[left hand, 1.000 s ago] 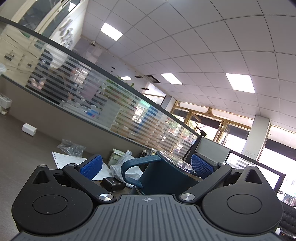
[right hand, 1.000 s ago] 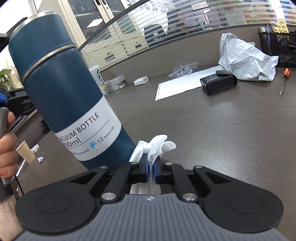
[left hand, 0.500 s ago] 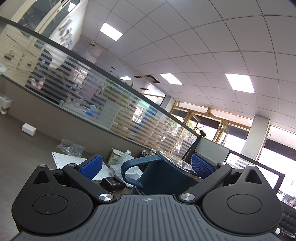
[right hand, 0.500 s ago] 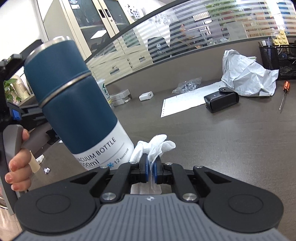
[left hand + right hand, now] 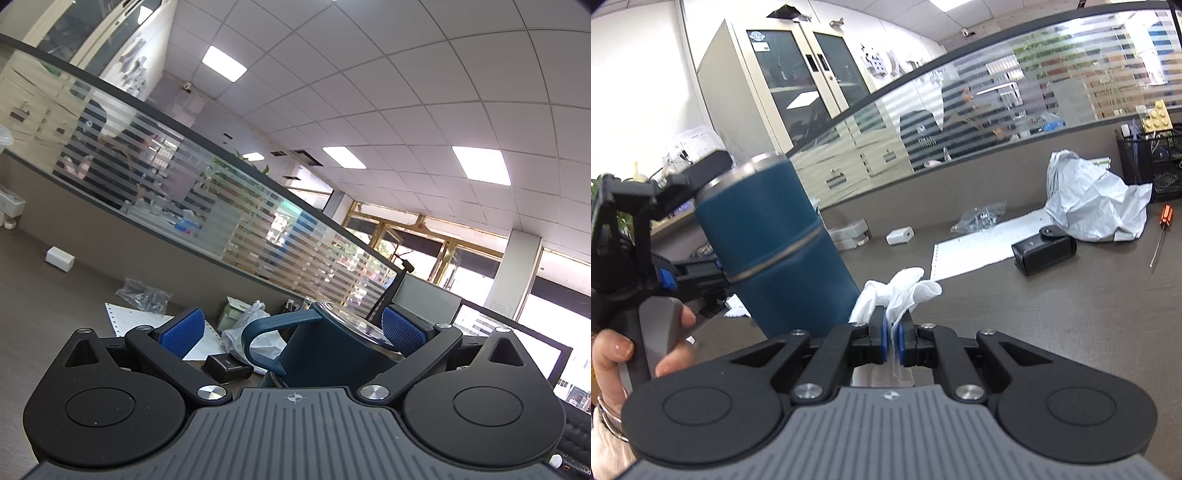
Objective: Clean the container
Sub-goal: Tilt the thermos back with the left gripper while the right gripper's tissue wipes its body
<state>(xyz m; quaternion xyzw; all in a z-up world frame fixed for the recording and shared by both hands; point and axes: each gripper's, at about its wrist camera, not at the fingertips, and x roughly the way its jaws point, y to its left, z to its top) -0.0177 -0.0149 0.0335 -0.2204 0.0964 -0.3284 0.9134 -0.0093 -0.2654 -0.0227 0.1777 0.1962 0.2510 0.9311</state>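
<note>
1. Right tongs [image 5: 893, 341] are closed on a crumpled white paper tissue [image 5: 899, 290]; the blue pads pinch its lower part and the rest stands up above them.
2. Left tongs [image 5: 291, 330] are seen from their own camera with the blue pads standing wide, one at each side of a dark blue metal vacuum bottle [image 5: 332, 354]. The right pad lies against the bottle's top rim, but I cannot tell if the left pad touches it, so I cannot tell whether the grip is closed.
3. In the right wrist view the same dark blue bottle [image 5: 768, 236] is tilted, its steel rim up and to the left, and the left tongs [image 5: 698, 192] meet it at the top. Its bottom is hidden behind the right tongs, so I cannot tell if it rests on the table.
4. A hand [image 5: 624, 354] holds the grey handle of the left tongs at the left edge of that view.
5. The tissue is just beside the lower part of the bottle, to its right; contact is not clear.
6. Further on the grey-brown table [image 5: 1052, 314], toward its far edge, lie a white perforated paper sheet [image 5: 979, 251], a small black case [image 5: 1045, 251] on the sheet's right end and a crumpled grey plastic bag [image 5: 1089, 199].
</note>
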